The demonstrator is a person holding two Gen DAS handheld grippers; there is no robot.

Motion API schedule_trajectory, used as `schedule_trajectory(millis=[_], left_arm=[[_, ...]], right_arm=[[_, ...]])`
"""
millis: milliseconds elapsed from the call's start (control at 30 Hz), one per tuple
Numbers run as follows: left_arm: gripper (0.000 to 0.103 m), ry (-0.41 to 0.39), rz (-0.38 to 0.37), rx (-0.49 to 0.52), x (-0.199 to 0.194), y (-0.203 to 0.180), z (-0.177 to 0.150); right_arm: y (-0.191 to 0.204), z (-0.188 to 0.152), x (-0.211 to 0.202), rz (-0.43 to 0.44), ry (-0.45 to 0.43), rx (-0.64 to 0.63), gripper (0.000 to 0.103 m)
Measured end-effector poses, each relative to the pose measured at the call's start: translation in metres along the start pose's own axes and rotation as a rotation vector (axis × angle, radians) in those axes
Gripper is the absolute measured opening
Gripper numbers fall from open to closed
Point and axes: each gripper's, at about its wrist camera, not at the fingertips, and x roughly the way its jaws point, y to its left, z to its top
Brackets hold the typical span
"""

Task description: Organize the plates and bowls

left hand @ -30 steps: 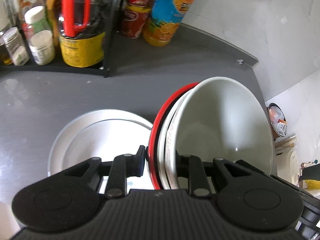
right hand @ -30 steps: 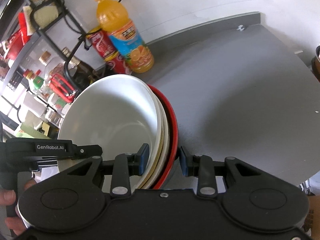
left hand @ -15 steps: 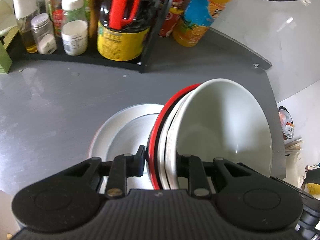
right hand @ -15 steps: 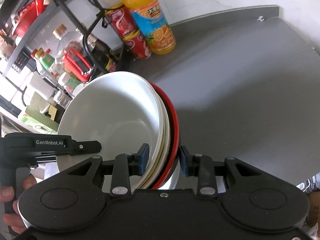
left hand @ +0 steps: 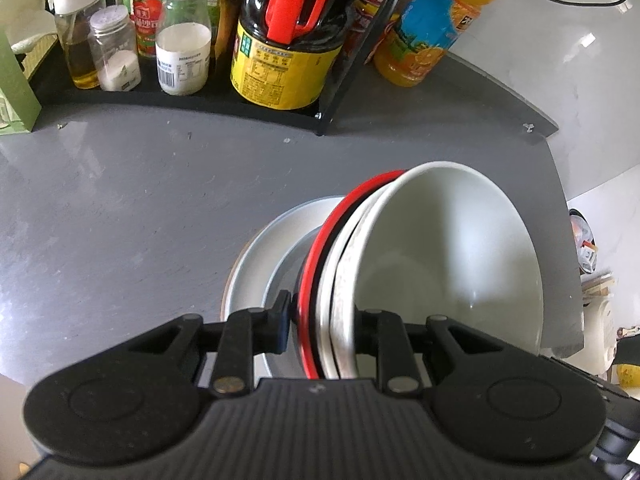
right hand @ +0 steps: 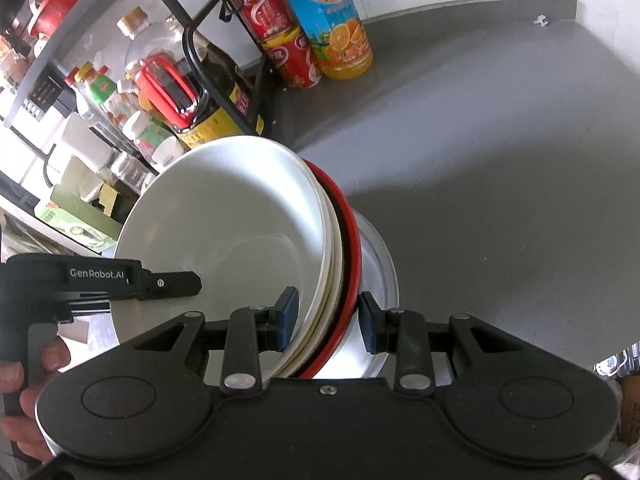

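We see a grey bench (left hand: 120,216) backed by a black rack (left hand: 320,120) of bottles. Our left tool (left hand: 320,320) and right tool (right hand: 326,320) both clamp the rims of a tilted bowl stack (left hand: 440,264) above a silver plate (left hand: 256,264).

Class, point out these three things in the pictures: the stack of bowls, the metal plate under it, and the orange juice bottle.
stack of bowls (left hand: 448,264), left wrist view, inside of the white top bowl.
metal plate (left hand: 256,264), left wrist view, bare rim.
orange juice bottle (right hand: 328,24), right wrist view, blue label.
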Motion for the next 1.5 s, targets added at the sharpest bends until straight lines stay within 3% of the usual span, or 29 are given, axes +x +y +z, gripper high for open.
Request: schedule_trajectory(millis=[500,667,767,1167,1500], left_arm=[[0.022,0.038,-0.004,0.008,0.018,0.009,0.004],[0.024,0.066,0.021,0.044,0.024,0.006,0.005],[0.025,0.078,0.008,0.036,0.025,0.01,0.008],[0.055,0.032,0.011,0.058,0.008,0.016,0.016],[0.075,-0.016,-0.02,0.191,0.0,0.014,0.017]], right_arm=[[-0.002,-0.007,0.01,0.008,-0.006,0.013,0.035],[0.001,-0.006,0.01,0.035,-0.005,0.007,0.047],[-0.001,-0.004,0.009,0.043,-0.012,0.016,0.049],[0.007,-0.003,0.007,-0.042,-0.025,0.021,0.07],[0.017,-0.012,-0.004,-0.103,-0.078,0.091,0.087]])
